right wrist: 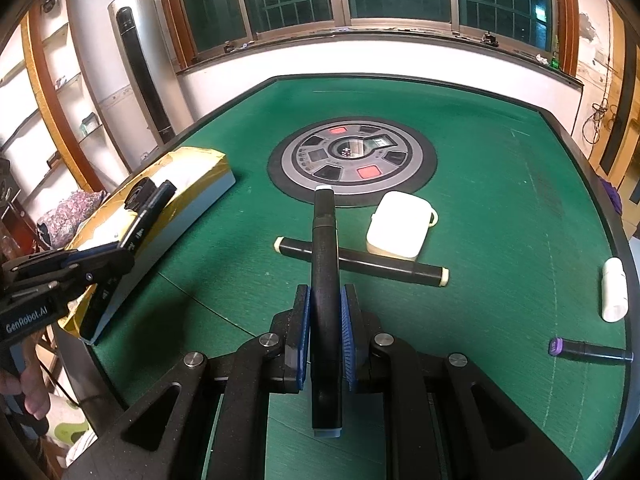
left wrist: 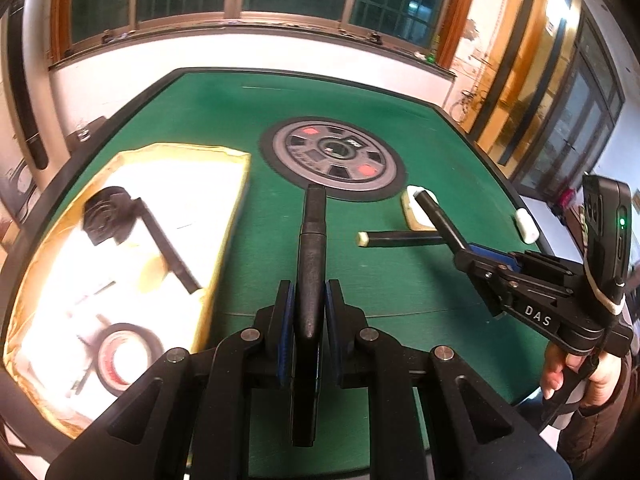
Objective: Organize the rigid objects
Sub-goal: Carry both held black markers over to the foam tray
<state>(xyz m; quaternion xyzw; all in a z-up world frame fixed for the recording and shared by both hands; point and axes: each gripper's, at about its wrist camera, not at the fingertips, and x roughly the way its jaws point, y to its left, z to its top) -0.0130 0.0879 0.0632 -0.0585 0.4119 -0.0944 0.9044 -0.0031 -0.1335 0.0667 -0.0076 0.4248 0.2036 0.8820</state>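
My left gripper (left wrist: 309, 300) is shut on a black marker (left wrist: 311, 248) and holds it above the green table, right of the yellow-edged box (left wrist: 236, 200). My right gripper (right wrist: 325, 312) is shut on another black marker (right wrist: 325, 248) with a pale cap. It shows from the side in the left wrist view (left wrist: 476, 256). A third black marker with cream ends (right wrist: 384, 266) lies on the felt ahead, beside a white case (right wrist: 398, 230). A purple-capped marker (right wrist: 588, 350) lies at the right. The box holds a black tool (left wrist: 120, 220) and a tape roll (left wrist: 120, 356).
A round grey control disc (right wrist: 352, 160) sits in the table's middle. A white bottle (right wrist: 614, 290) lies near the right edge. The table (right wrist: 500, 140) has a raised black rim. Windows and a wall stand behind; a tall heater (right wrist: 140, 64) stands at the left.
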